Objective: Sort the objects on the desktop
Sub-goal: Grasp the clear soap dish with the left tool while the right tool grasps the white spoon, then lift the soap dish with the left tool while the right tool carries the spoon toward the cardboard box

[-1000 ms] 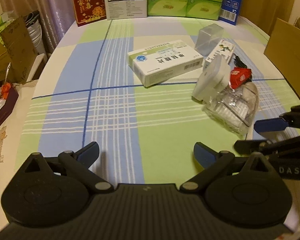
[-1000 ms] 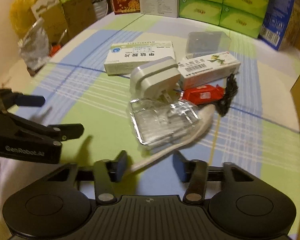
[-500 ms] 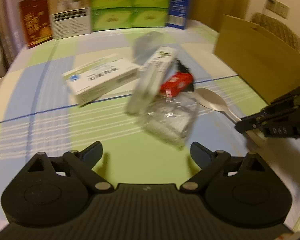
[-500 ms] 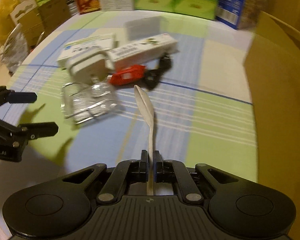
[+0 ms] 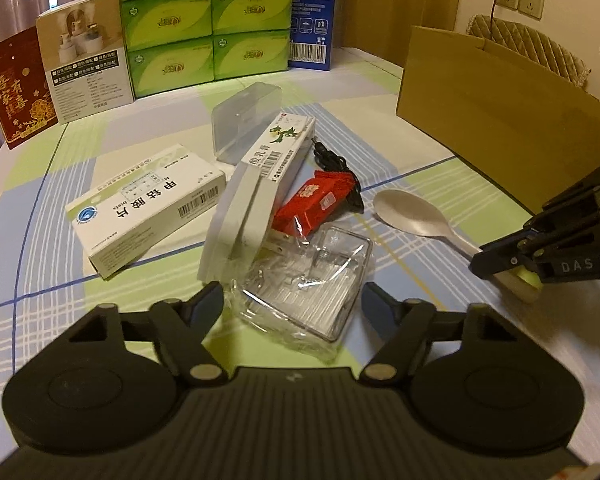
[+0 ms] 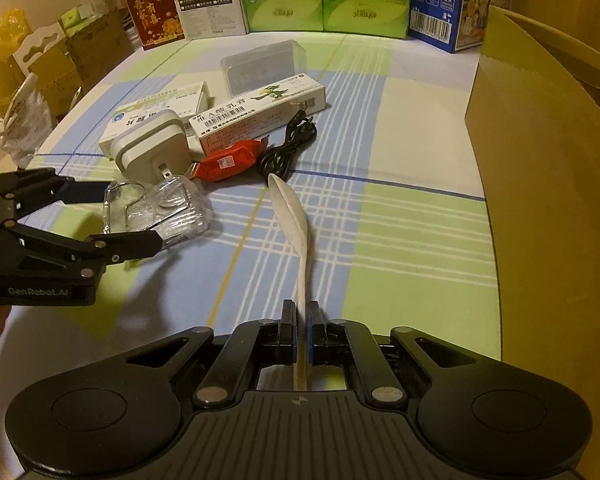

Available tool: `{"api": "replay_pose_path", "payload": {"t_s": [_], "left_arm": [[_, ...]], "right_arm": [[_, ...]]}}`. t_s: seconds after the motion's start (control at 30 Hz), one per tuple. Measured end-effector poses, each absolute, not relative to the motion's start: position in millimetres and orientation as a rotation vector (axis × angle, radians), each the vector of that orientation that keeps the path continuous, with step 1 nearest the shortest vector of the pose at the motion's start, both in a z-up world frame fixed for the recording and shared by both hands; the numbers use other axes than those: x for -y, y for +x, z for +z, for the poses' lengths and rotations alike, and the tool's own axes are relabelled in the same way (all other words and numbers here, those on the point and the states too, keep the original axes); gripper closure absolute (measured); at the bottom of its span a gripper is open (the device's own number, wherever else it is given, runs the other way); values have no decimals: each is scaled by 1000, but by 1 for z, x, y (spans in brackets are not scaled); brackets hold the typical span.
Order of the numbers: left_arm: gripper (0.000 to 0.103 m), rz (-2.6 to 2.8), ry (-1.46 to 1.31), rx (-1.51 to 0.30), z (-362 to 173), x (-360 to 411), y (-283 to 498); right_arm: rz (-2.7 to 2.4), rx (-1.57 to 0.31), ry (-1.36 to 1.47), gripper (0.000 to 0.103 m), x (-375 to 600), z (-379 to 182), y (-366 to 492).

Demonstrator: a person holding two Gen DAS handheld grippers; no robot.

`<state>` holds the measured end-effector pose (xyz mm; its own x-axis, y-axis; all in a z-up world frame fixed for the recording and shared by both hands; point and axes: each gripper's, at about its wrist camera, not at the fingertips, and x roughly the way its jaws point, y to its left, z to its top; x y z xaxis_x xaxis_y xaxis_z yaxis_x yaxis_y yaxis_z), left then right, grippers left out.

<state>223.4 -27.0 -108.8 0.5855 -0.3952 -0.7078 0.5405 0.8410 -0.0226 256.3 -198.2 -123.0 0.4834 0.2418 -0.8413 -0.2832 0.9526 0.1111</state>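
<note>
Plaid tablecloth (image 5: 148,332); curtain (image 5: 4,0) behind

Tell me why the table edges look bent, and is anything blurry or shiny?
Left wrist view: the fisheye lens bows the cardboard box and darkens the corners; the clear plastic tray glints. Right wrist view: same curving, warm dim light, and the spoon is sharp.

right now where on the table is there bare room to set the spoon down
Bare cloth lies between the spoon and the cardboard box, and left of the large medicine box out to the table edge. The middle is crowded: plug adapter, clear tray, red packet and black cable touch or overlap.
</note>
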Motion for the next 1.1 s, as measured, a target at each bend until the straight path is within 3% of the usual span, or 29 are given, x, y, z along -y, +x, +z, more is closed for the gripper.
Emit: {"api": "replay_pose_path", "payload": {"t_s": [0.13,0.43,0.6,0.7,0.77,0.9,1.1], "left_arm": [[52,-539,221,-796,-108,32,214],[56,-500,254,-885,-95,41,164],[53,-464,194,-920,-89,37,139],[40,-477,190,-915,-88,39,128],[36,-473,220,-896,-86,41,122],[25,-469,260,-824,-84,41,122],[20,-504,290,-800,-90,44,131]], "right_arm": [[324,-1023,-24,102,201,-122,255],[369,-1092,128,102,216,-118,232],[373,-1085,85,102,218,-114,217],[357,-1063,46,100,217,-115,219],[349,-1042,6,95,215,-115,222],[362,-1007,-40,62,211,-117,231],[376,-992,-69,51,207,-120,239]]}}
